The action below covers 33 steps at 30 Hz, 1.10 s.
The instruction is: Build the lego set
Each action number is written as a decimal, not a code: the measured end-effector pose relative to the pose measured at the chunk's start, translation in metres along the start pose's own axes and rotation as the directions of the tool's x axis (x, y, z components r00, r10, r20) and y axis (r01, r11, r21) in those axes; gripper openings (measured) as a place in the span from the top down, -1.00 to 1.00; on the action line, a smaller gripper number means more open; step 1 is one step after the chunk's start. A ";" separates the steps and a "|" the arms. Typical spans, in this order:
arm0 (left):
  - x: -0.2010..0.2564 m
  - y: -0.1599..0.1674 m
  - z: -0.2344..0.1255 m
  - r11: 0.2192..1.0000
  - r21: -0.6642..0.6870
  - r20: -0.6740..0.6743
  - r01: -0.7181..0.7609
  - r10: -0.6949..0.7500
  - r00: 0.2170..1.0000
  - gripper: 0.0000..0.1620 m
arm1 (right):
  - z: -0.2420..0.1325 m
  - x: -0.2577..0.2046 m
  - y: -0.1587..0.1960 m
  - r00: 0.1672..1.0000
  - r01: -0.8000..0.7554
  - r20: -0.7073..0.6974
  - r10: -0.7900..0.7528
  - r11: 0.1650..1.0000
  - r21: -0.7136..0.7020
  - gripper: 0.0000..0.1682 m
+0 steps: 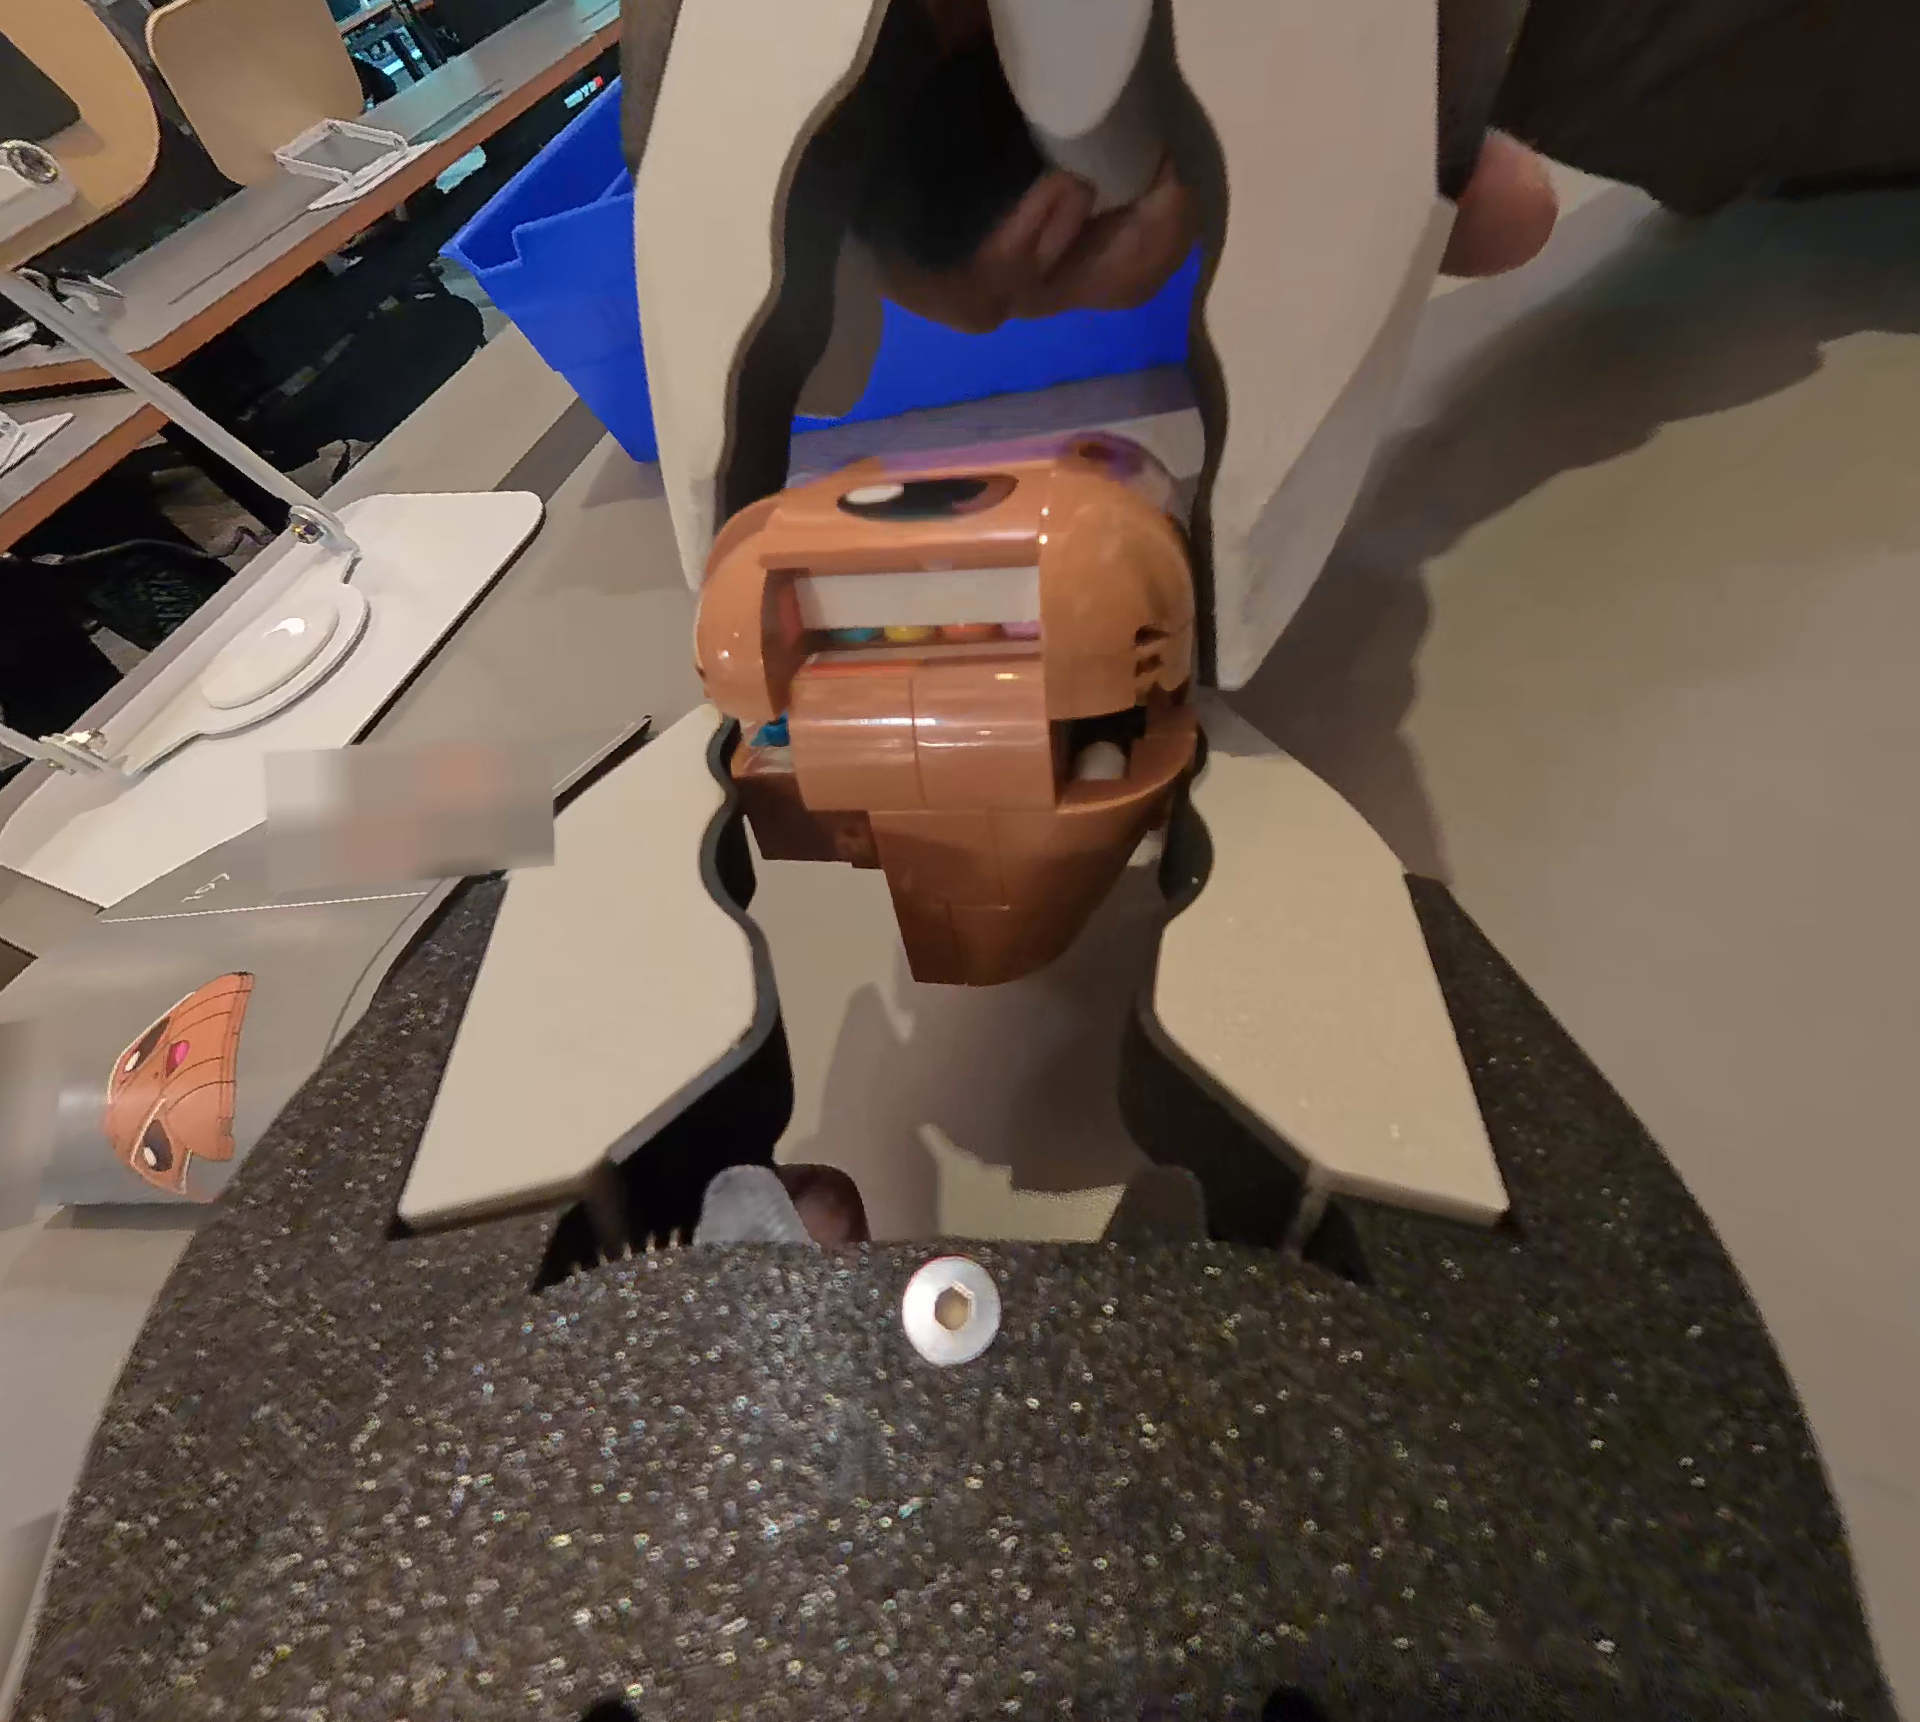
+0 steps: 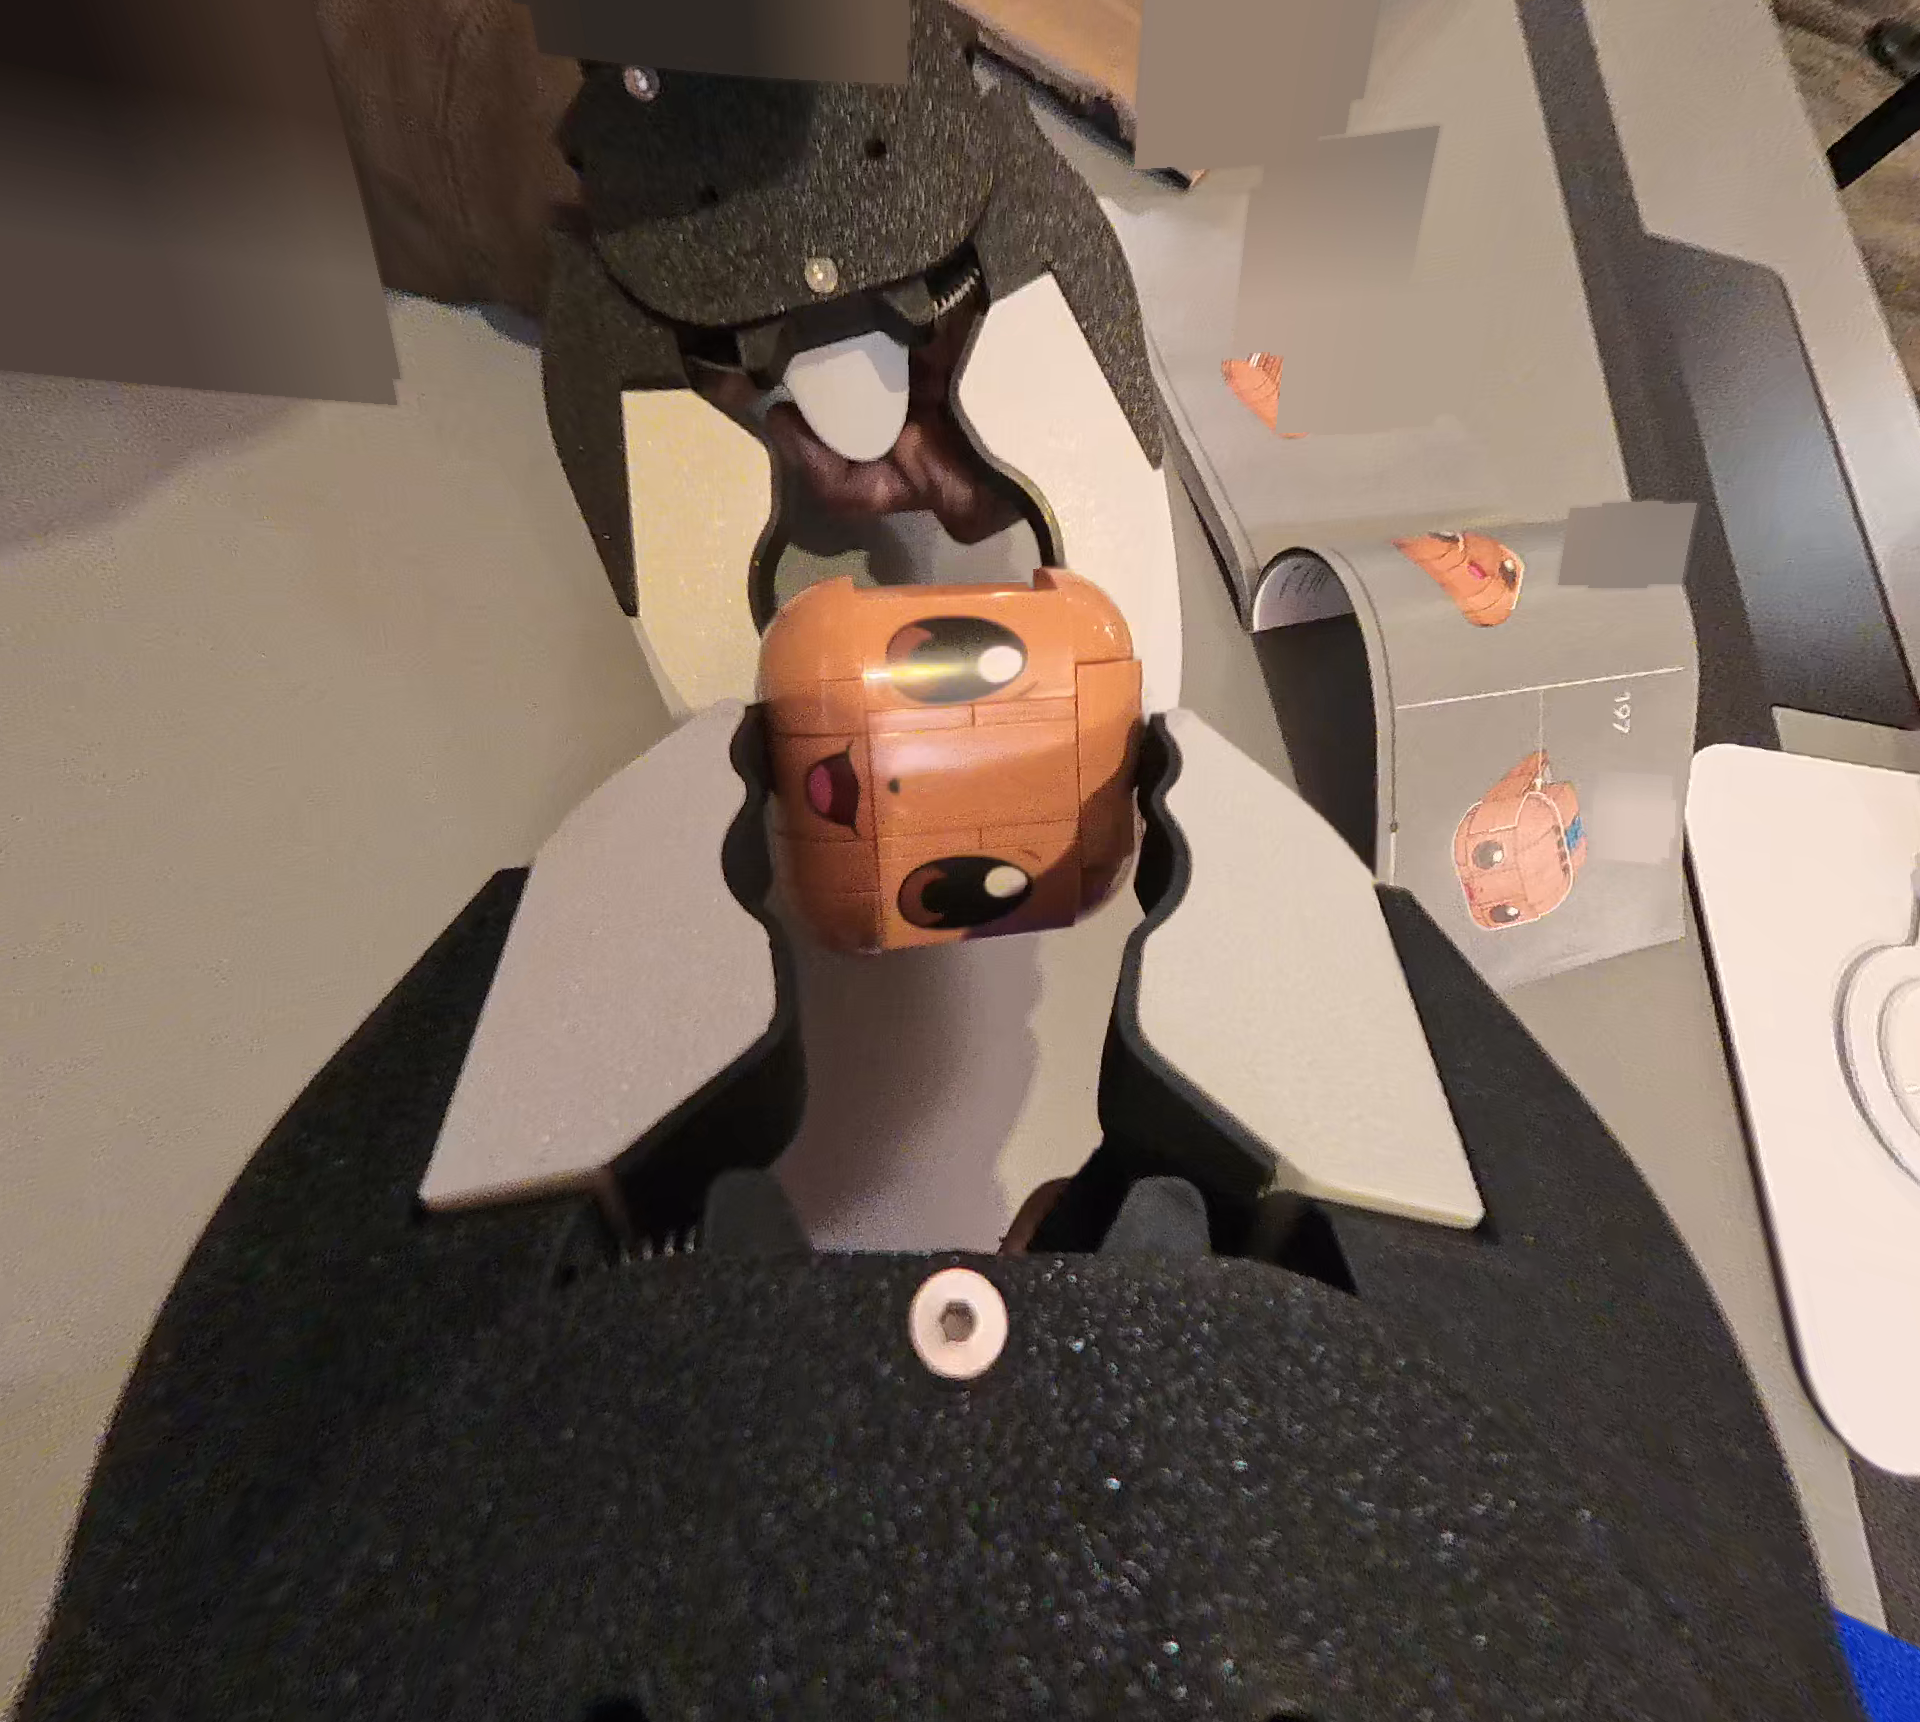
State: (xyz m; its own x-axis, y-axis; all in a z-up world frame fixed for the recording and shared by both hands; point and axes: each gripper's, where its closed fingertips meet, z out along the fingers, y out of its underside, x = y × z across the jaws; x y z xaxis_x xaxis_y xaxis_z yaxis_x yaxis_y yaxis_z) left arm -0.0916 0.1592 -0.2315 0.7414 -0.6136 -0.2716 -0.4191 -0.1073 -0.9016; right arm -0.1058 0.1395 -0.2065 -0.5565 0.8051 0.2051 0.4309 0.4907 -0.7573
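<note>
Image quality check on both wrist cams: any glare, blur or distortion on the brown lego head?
Left wrist view: strong wide-angle warp at the edges; the brown brick-built lego head is sharp with small glossy highlights, and the grey table carries a soft shadow. Right wrist view: a glare streak crosses the head's upper printed eye, and its lower edge looks slightly soft.

Blue bin (image 1: 561, 290) behind, booklet (image 2: 1538, 737) beside — bare table (image 2: 260, 737) elsewhere.
</note>
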 end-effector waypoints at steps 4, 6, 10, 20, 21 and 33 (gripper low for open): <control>0.001 0.005 0.002 0.999 -0.036 0.007 -0.038 0.038 0.999 0.04 | 0.007 -0.003 0.006 1.000 0.010 0.012 -0.009 0.998 -0.055 0.18; 0.001 0.006 0.002 0.999 -0.035 0.006 -0.034 0.035 0.999 0.04 | 0.007 -0.003 0.007 1.000 0.011 0.009 -0.011 0.999 -0.053 0.18; 0.001 0.002 0.000 1.000 -0.007 -0.009 0.003 -0.003 1.000 0.04 | 0.003 -0.002 -0.001 1.000 0.019 0.004 -0.019 1.000 0.014 0.20; 0.005 0.005 0.002 1.000 -0.020 -0.027 0.001 -0.002 1.000 0.04 | 0.006 -0.005 0.006 1.000 0.023 0.019 -0.022 0.999 -0.036 0.19; 0.005 0.005 0.002 1.000 -0.023 -0.028 -0.003 0.003 1.000 0.04 | 0.006 -0.005 0.007 0.999 0.027 0.020 -0.026 0.998 -0.050 0.19; 0.009 0.005 0.004 0.999 -0.031 -0.039 -0.014 0.012 0.999 0.04 | -0.002 -0.007 0.006 0.998 0.068 0.000 -0.068 0.988 -0.138 0.19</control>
State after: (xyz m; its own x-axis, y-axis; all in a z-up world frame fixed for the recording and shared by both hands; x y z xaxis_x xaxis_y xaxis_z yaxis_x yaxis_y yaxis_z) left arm -0.0850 0.1561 -0.2402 0.7152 -0.6448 -0.2695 -0.4453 -0.1233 -0.8869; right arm -0.0979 0.1375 -0.2119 -0.5848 0.7697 0.2560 0.4861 0.5852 -0.6491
